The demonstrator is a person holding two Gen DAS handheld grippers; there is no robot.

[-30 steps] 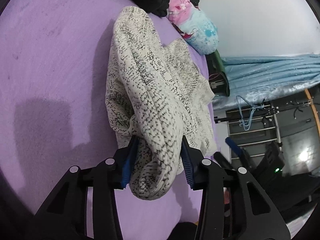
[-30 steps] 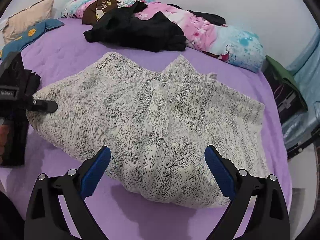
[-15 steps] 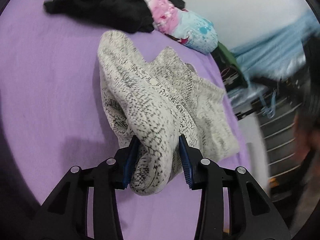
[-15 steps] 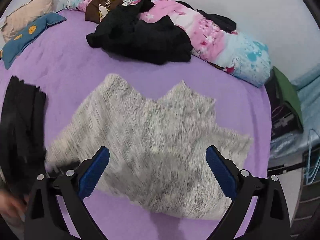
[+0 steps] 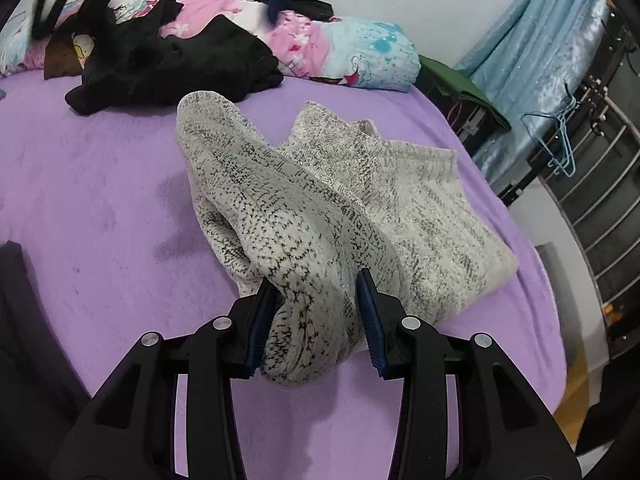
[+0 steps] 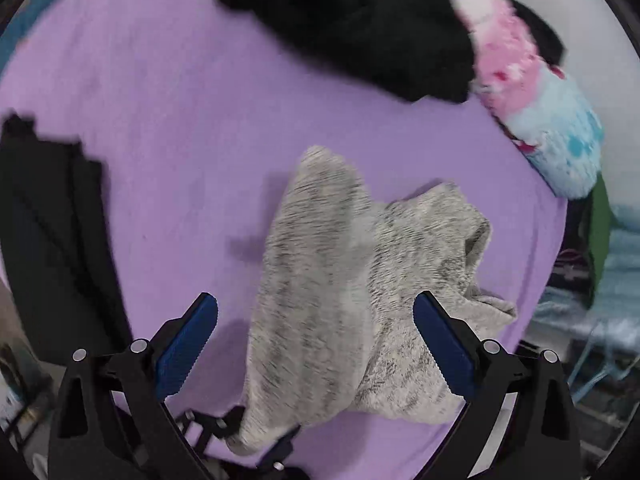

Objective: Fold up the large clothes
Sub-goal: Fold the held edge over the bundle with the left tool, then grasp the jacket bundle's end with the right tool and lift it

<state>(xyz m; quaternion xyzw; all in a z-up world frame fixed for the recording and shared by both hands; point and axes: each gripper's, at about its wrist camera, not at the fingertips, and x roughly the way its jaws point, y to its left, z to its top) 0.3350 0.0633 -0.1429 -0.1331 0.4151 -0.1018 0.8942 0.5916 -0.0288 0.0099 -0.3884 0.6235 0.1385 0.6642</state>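
A large cream knit garment flecked with black lies bunched on the purple bed. My left gripper is shut on a thick fold of its near edge, lifting that edge so the cloth drapes back toward the bed. From the right wrist view the same garment shows from above, blurred, with its lower corner held by the left gripper at the bottom. My right gripper hangs open above the garment with nothing between its fingers.
A heap of black clothes and a pink and blue quilt lie along the far side of the bed. A folded black garment rests on the left. Right of the bed hang a blue curtain and hangers beside a black rack.
My left gripper has risen and rolled, still shut on the knit, gathering it into a narrower bunch. The right gripper swung out over the bed and now looks steeply down on the garment.
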